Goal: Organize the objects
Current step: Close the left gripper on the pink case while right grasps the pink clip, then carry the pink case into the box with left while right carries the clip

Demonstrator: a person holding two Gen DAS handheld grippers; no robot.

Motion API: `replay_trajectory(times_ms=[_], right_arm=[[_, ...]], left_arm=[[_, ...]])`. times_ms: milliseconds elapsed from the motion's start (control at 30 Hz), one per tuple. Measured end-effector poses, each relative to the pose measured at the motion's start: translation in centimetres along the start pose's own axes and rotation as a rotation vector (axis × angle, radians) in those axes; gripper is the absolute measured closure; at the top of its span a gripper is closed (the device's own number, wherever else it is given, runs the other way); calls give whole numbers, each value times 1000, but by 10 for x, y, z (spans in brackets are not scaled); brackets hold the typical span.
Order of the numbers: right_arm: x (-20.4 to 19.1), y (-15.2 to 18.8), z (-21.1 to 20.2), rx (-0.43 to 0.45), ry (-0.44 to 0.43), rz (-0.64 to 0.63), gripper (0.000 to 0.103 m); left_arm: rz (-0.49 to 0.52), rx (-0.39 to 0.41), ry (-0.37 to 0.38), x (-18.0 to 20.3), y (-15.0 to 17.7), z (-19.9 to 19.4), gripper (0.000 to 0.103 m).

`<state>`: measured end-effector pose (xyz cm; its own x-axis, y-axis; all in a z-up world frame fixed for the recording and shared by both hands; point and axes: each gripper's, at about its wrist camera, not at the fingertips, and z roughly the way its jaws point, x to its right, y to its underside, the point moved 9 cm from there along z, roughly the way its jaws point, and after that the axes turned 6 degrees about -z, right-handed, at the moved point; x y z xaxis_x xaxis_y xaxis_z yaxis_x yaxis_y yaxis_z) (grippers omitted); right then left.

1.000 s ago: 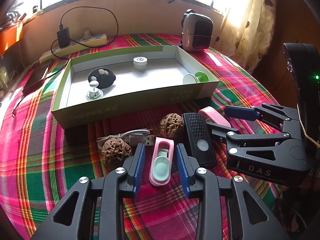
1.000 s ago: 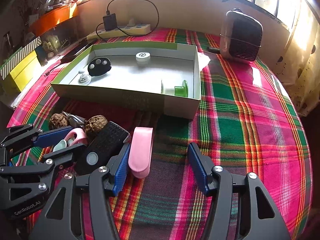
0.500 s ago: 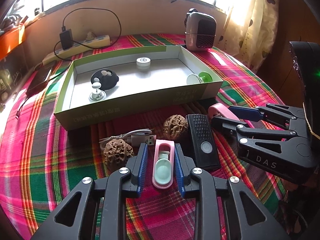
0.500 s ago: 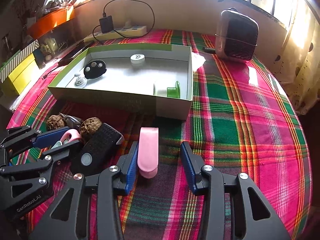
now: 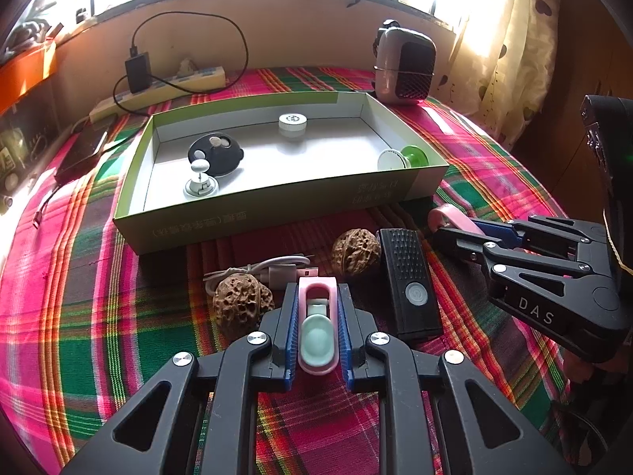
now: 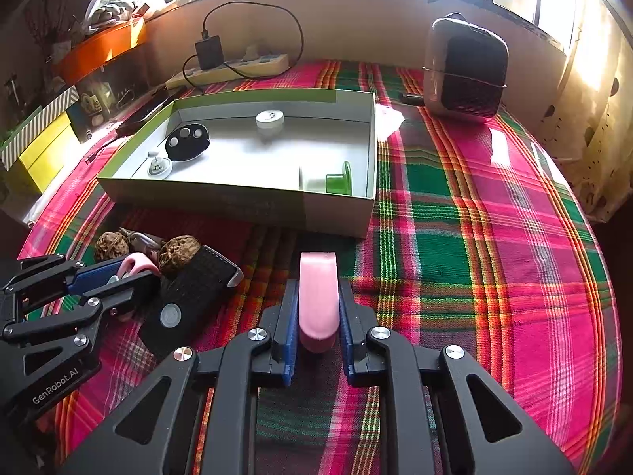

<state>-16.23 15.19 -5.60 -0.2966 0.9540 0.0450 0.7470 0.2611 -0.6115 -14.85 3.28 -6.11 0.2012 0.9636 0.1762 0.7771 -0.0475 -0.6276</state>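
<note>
A pink oblong case with a mint insert (image 5: 317, 336) lies on the plaid cloth. My left gripper (image 5: 317, 293) is closing on it, and its blue pads press on both long sides. A plain pink lid (image 6: 318, 301) lies to the right of it. My right gripper (image 6: 316, 285) is closing on the lid, pads tight on its sides. The open green-and-white box (image 5: 277, 206) stands just beyond both. In the left wrist view the right gripper (image 5: 455, 229) reaches in from the right with the lid (image 5: 443, 213) in it.
Two walnuts (image 5: 242, 297) (image 5: 355, 251), a USB cable (image 5: 277, 269) and a black remote (image 5: 407, 277) lie between the grippers. The box holds a black disc (image 5: 215, 154), a white puck (image 5: 292, 122), a white knob (image 5: 200, 182) and a green spool (image 5: 413, 156). A heater (image 5: 405, 65) and power strip (image 5: 158, 87) stand behind.
Both grippers went from wide open to shut, the left onto the pink-and-mint case and the right onto the pink lid. Neither hand shifted noticeably.
</note>
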Motion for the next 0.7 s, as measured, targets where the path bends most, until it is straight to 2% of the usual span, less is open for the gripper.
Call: replay_trajectory(times_ms=[700], right_arm=[[0,0,1,-2,7,-5,84]], left_arm=[[-2,1,-5,0,0,0,87]])
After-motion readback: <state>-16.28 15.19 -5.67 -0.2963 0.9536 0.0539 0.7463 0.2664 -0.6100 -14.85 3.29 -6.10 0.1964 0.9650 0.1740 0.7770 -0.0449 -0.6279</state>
